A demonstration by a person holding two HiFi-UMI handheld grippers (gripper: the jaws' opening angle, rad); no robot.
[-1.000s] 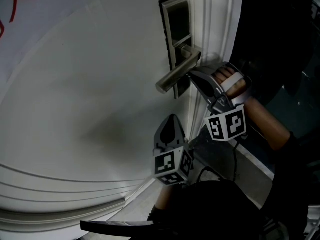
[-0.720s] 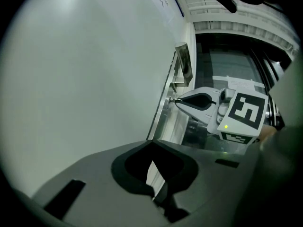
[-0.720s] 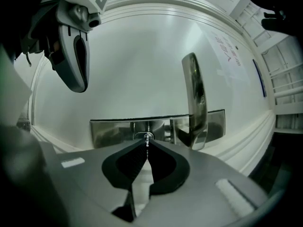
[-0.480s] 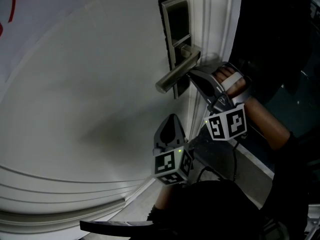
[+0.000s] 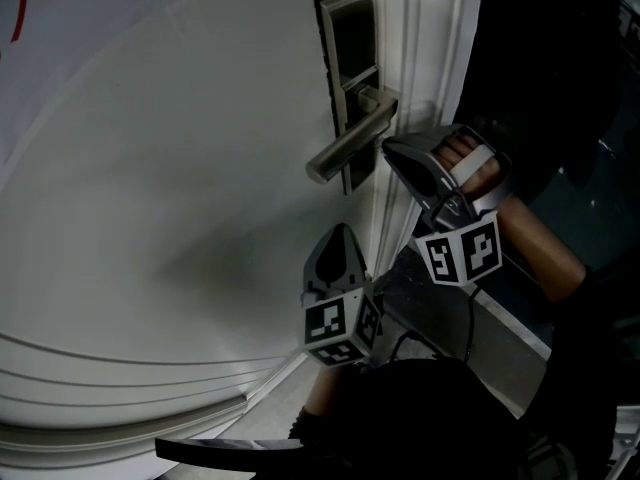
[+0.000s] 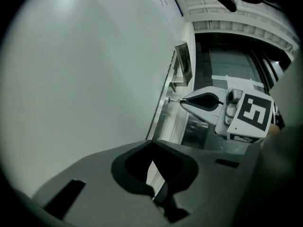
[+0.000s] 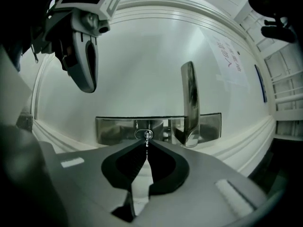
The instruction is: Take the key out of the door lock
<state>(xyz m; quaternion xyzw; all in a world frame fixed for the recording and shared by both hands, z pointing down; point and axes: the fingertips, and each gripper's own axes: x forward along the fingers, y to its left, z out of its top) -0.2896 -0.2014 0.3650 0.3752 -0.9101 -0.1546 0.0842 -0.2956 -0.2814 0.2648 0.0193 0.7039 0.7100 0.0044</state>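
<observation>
A steel lock plate with a lever handle sits on the white door. My right gripper points at the plate just below the lever, shut on the thin key. In the right gripper view the key blade runs from the keyhole in the plate into the closed tips of my right gripper. From the left gripper view the key spans the small gap between the plate and the right gripper. My left gripper hangs lower beside the door, shut and holding nothing.
The door's edge moulding runs right of the lock, with a dark opening beyond it. A hand holds the right gripper. Curved panel moulding crosses the door's lower part. Paper with red marks hangs at upper left.
The right gripper has drawn back slightly from the lock plate with the key in its jaws. The left gripper has stayed where it was.
</observation>
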